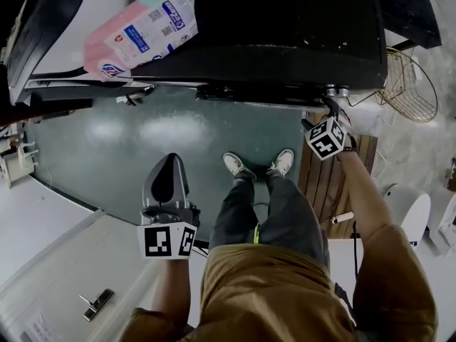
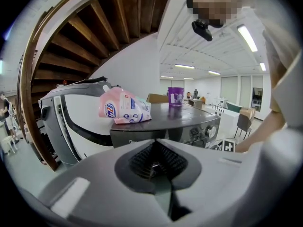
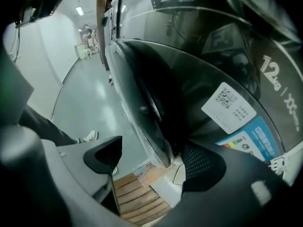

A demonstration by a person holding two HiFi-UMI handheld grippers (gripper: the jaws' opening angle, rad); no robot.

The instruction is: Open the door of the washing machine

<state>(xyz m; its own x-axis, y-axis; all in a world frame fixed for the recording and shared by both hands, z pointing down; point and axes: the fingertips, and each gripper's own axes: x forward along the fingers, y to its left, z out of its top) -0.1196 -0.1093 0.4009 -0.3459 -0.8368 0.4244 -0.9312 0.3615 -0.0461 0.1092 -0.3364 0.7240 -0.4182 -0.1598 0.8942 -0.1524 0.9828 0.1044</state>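
Head view: a person looks down at a dark washing machine (image 1: pixel 285 27) that fills the top of the frame.
Left gripper (image 1: pixel 169 164): low and left of the middle, over the green floor (image 1: pixel 107 148), well apart from the machine.
Left gripper's jaws: in the left gripper view they are pressed together with nothing between them (image 2: pixel 158 160).
Right gripper (image 1: pixel 331 109): at the right of the frame, up against the lower front edge of the machine.
Right gripper's jaws: in the right gripper view they stand wide apart (image 3: pixel 154 160), and the door's rim sits between them. The jaw on the right is just beside the rim. The jaw on the left is clear of it.
Door (image 3: pixel 142 93): a big dark round window, curving down the middle of the right gripper view.
Stickers: a white one (image 3: pixel 229 108) and a blue one (image 3: pixel 248 143) on the machine's front, at the right of that view.
Pink bag (image 1: pixel 139 30): lying on top of the machine, upper left.
Purple cup (image 2: pixel 175 97): standing on the machine top, behind the bag, in the left gripper view.
Wooden slats (image 1: pixel 328 184): on the floor under the right gripper.
Shoes (image 1: pixel 235 164): white, in the middle of the head view, toes toward the machine.
Gold wire basket (image 1: pixel 413 84): at the far right.
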